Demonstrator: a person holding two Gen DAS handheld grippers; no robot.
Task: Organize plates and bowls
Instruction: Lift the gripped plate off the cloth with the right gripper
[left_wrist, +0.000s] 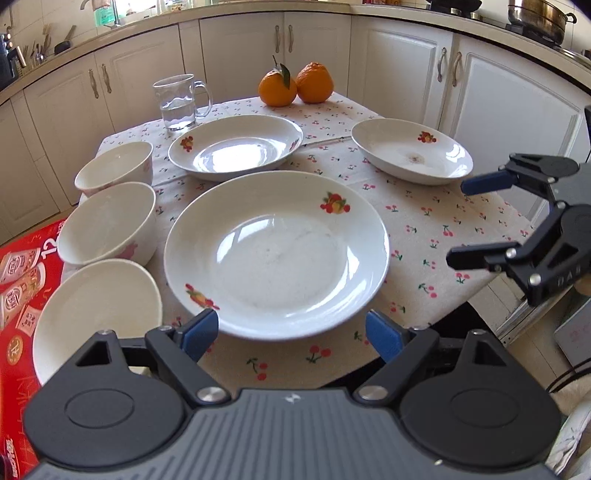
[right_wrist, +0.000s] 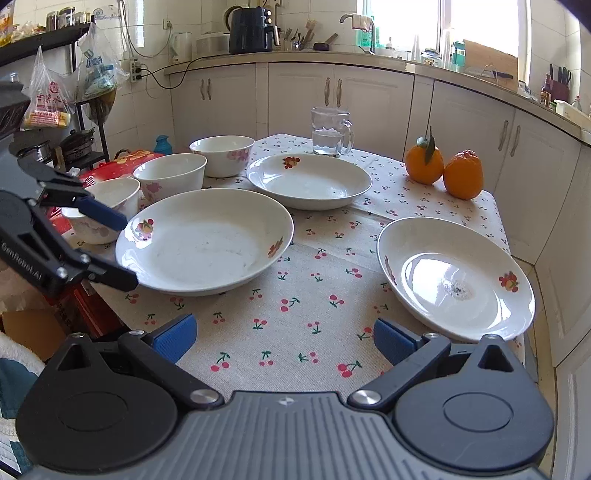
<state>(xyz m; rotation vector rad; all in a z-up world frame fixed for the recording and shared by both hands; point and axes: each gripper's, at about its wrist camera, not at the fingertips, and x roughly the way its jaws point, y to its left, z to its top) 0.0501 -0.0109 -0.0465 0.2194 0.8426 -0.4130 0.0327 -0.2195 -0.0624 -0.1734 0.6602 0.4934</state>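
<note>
Three white fruit-print plates lie on the cherry tablecloth: a large near plate (left_wrist: 277, 254) (right_wrist: 203, 243), a far plate (left_wrist: 236, 147) (right_wrist: 308, 181) and a right plate (left_wrist: 412, 151) (right_wrist: 456, 280) with a stain in its well. Three white bowls (left_wrist: 107, 221) (right_wrist: 170, 177) stand in a row along the table's left side. My left gripper (left_wrist: 291, 334) (right_wrist: 120, 249) is open, with the large plate's near rim at its mouth and the pads off it. My right gripper (right_wrist: 283, 339) (left_wrist: 467, 221) hangs open over bare cloth, left of the right plate.
A glass mug (left_wrist: 179, 101) with some water and two oranges (left_wrist: 295, 85) stand at the table's far end. A red printed box (left_wrist: 22, 295) sits below the table's left edge beside the bowls. White cabinets surround the table on the far sides.
</note>
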